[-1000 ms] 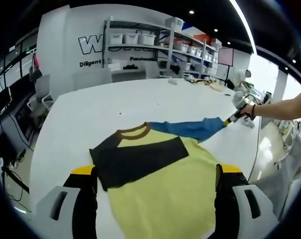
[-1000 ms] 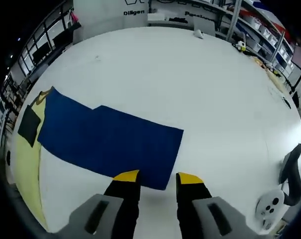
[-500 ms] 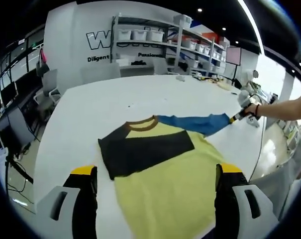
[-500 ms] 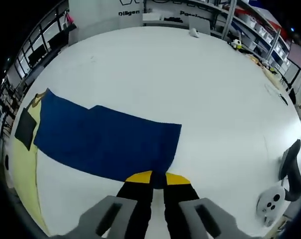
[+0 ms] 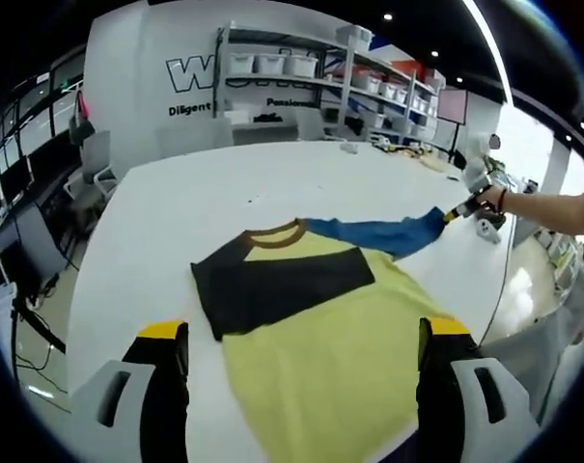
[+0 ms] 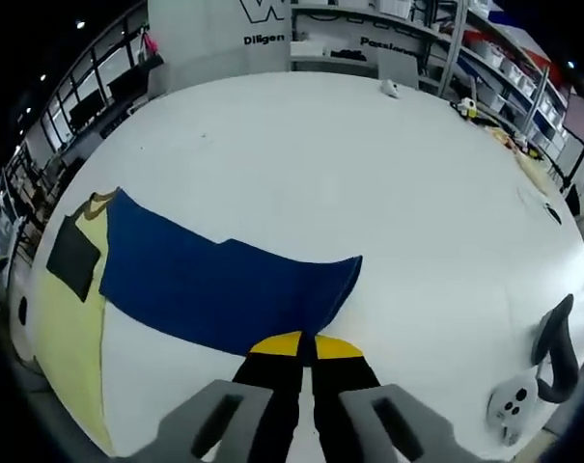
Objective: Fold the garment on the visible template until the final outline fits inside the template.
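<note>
A yellow garment (image 5: 340, 352) with a brown collar (image 5: 275, 234) lies flat on the white table (image 5: 205, 193). Its black sleeve (image 5: 282, 286) is folded across the chest. The blue sleeve (image 6: 214, 286) stretches out sideways. My right gripper (image 6: 305, 341) is shut on the cuff of the blue sleeve and lifts it a little off the table; it also appears far right in the left gripper view as the right gripper (image 5: 455, 213) with a hand on it. My left gripper (image 5: 306, 333) stands open above the yellow body, nothing between its fingers.
Shelves with white bins (image 5: 272, 68) and a wall with lettering stand behind the table. Chairs (image 5: 94, 159) and desks line the left side. A grey device (image 6: 538, 376) sits at the table's right edge. Small items (image 6: 392, 90) lie on the far side.
My right gripper went from open to shut on the blue sleeve's cuff, and the cuff edge has now risen and curled. The left gripper view drew back slightly.
</note>
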The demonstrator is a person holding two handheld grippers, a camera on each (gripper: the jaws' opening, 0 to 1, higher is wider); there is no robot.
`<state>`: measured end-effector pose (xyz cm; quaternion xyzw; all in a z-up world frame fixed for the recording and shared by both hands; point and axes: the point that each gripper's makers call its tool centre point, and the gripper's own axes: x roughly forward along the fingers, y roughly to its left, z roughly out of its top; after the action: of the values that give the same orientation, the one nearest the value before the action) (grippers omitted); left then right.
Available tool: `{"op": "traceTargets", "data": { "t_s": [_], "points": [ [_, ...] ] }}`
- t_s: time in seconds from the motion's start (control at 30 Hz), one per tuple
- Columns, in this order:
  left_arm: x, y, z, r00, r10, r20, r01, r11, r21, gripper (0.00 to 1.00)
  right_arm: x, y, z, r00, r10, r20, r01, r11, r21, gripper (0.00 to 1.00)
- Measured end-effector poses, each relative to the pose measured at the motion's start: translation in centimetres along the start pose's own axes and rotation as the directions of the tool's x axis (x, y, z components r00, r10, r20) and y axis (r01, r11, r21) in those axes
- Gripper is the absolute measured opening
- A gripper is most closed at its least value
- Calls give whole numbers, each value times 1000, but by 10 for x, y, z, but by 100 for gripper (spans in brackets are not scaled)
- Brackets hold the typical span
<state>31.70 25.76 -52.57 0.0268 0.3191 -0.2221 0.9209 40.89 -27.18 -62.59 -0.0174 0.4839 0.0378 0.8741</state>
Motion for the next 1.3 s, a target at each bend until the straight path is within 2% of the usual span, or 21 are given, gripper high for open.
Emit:
{"op": "traceTargets", "data": {
  "t_s": [0.07,0.1,0.23,0.27,0.4,0.47,0.6,0.63,0.67,0.87,0.9,1.0,1.3],
  "points": [
    [-1,-1,-1,1000,-3,-1,3,1000,0,99,-5,8,5,1000,13,9,-13,1000,-10,0],
    [-2,-2,-1,1000,-7,-4,7,1000,1,99,-9,20,15,998,51,43,-49,998,-38,0],
    [-7,-2,-2,1000,-6,-6,6,1000,4,99,-17,43,28,991,104,78,-100,993,-59,0],
    [-9,-2,-2,1000,-8,-2,8,1000,4,99,-21,54,34,989,124,84,-117,990,-78,0],
    [-14,0,-1,1000,-4,2,4,1000,11,99,-28,79,49,982,155,104,-138,978,-155,0],
    [-18,0,-1,1000,-3,5,3,1000,12,99,-34,101,60,977,178,116,-153,969,-195,0],
    [-23,6,-2,1000,17,10,-17,1000,14,99,-39,121,70,976,181,122,-148,958,-245,0],
    [-25,7,-2,1000,21,9,-21,1000,15,99,-41,135,75,971,205,122,-163,944,-287,0],
    [-26,7,-2,1000,21,11,-21,1000,14,99,-42,138,75,970,208,122,-166,943,-289,0],
    [-33,7,-3,1000,17,13,-18,1000,7,99,-46,193,88,947,295,127,-238,910,-339,0],
    [-33,7,-3,1000,18,13,-18,1000,7,99,-46,195,89,946,299,127,-241,908,-342,0],
    [-35,7,-5,1000,18,11,-18,1000,10,99,-48,230,94,929,353,113,-288,879,-380,0],
    [-36,7,-5,1000,6,8,-6,1000,12,99,-44,290,103,900,425,96,-349,835,-426,0]
  ]
}}
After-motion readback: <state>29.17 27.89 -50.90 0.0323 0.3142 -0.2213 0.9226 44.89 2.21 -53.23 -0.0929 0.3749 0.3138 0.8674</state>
